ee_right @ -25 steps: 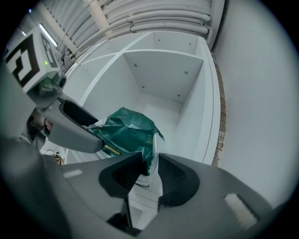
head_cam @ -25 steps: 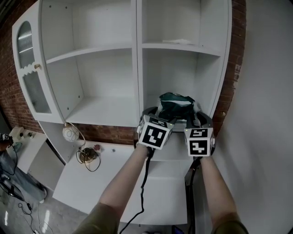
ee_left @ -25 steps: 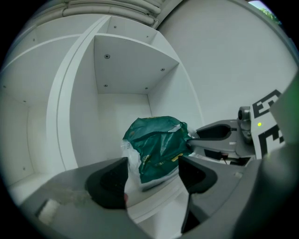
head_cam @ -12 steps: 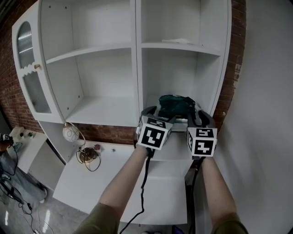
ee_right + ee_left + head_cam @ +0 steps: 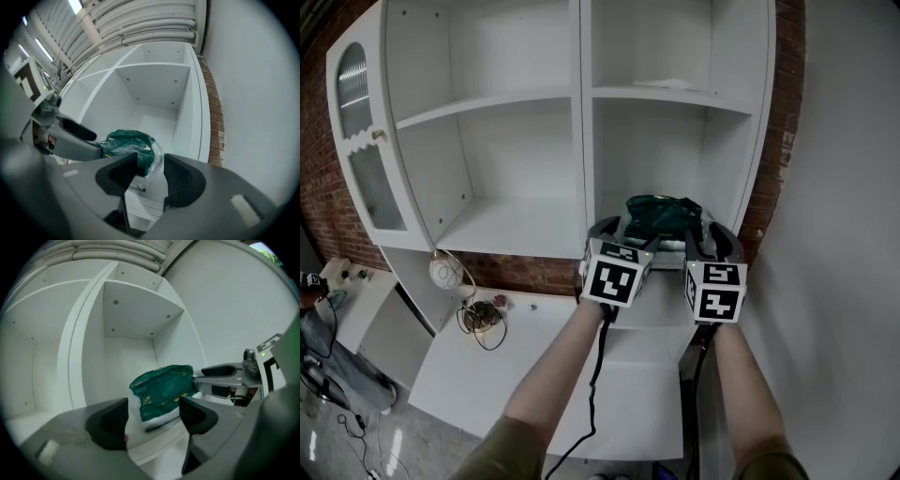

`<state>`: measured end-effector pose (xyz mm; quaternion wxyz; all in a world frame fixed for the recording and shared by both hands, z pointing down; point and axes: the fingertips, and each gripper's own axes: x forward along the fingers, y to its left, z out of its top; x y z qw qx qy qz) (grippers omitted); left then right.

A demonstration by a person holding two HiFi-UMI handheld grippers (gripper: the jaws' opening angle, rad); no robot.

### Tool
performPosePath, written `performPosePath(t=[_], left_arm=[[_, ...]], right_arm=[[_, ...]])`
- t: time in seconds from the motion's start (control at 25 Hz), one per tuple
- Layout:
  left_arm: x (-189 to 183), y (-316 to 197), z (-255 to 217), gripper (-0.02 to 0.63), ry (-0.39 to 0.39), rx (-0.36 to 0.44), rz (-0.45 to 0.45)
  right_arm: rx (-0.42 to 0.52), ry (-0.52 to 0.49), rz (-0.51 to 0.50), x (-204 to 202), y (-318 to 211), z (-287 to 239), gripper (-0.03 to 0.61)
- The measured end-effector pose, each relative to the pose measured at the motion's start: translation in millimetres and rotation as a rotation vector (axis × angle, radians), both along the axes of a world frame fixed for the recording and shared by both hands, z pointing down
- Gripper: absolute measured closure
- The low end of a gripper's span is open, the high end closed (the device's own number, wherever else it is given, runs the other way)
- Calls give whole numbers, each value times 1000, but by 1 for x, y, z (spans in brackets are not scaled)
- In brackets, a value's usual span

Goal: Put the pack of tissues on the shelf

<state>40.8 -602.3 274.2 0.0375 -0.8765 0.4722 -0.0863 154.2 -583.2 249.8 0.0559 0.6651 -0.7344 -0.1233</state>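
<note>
The pack of tissues (image 5: 661, 214), dark green in clear wrap, lies on the lower right shelf (image 5: 609, 208) of the white cabinet. My left gripper (image 5: 614, 231) is at its left end and stands open; in the left gripper view the pack (image 5: 161, 392) sits just beyond the wide-apart jaws of the left gripper (image 5: 153, 411). My right gripper (image 5: 712, 238) is at the pack's right end. Its jaws are opening, and in the right gripper view the clear wrap edge of the pack (image 5: 129, 143) lies loosely between the jaws of the right gripper (image 5: 151, 164), with the pads off it.
The cabinet has an upper right shelf with a flat paper (image 5: 670, 84) and bare left compartments (image 5: 511, 225). A glazed door (image 5: 361, 141) hangs open at far left. A round lamp and cable (image 5: 473, 314) lie on the lower counter. Brick wall (image 5: 773, 169) borders the right.
The pack has sunk a little onto the shelf. The right gripper has shifted slightly right and back, and its jaws have spread. The left gripper has barely moved.
</note>
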Motion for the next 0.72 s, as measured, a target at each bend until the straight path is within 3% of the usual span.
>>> performPosePath(t=[0.2,0.4,0.72], left_arm=[[-2,0,0,258,7,9,-6],[0,-3,2,258,3,18,-11],[-1,-4,3,258,1,17,-28]], right_arm=[[4,-4,-27,-3,2,-1,363],[-55,3,-74,-8,1,8,304],[-99,-23,-115,-8,4,18,298]])
